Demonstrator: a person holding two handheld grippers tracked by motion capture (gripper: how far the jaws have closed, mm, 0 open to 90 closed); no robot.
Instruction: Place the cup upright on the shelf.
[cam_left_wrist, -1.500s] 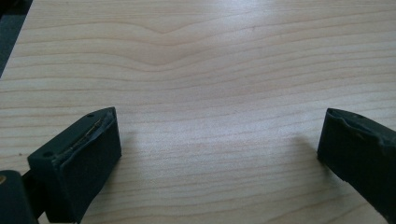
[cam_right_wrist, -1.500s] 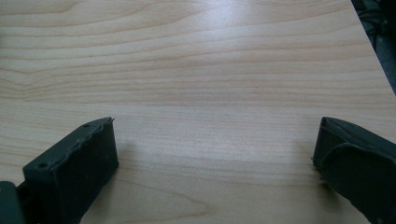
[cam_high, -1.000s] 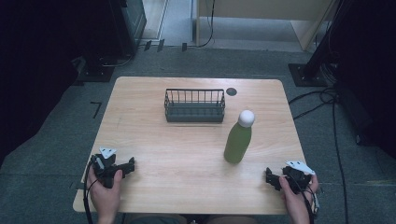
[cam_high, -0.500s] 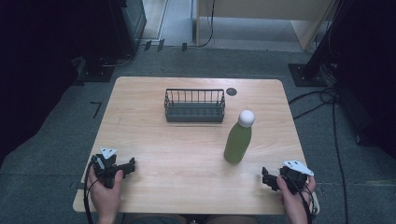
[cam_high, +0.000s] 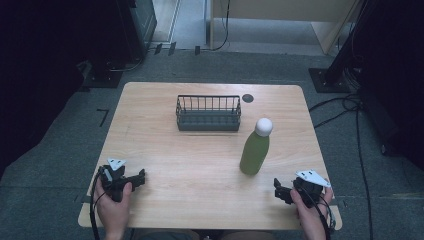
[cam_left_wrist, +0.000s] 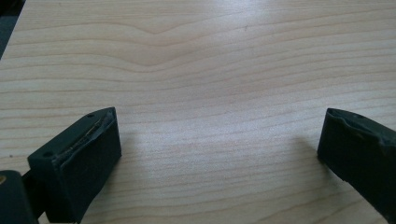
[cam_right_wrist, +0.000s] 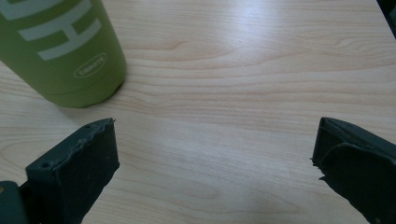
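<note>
A green bottle (cam_high: 255, 149) with a white cap stands upright on the wooden table (cam_high: 200, 160), right of centre. Its lower body (cam_right_wrist: 60, 51) fills the upper left of the right gripper view. My right gripper (cam_high: 280, 190) rests near the table's front right corner, open, with bare wood between its jaws (cam_right_wrist: 215, 154). The bottle stands just ahead of it and to its left, apart from the jaws. My left gripper (cam_high: 137, 177) lies near the front left corner, open, over bare wood (cam_left_wrist: 219, 149). A dark wire basket (cam_high: 208, 113) sits at the back middle.
A small dark round mark (cam_high: 248, 98) lies on the table behind the basket's right end. Cables (cam_high: 350, 107) run over the grey floor to the right. Dark equipment stands beyond the far left corner.
My right gripper has shifted a little to the left along the front edge. The left gripper, bottle and basket have stayed where they were.
</note>
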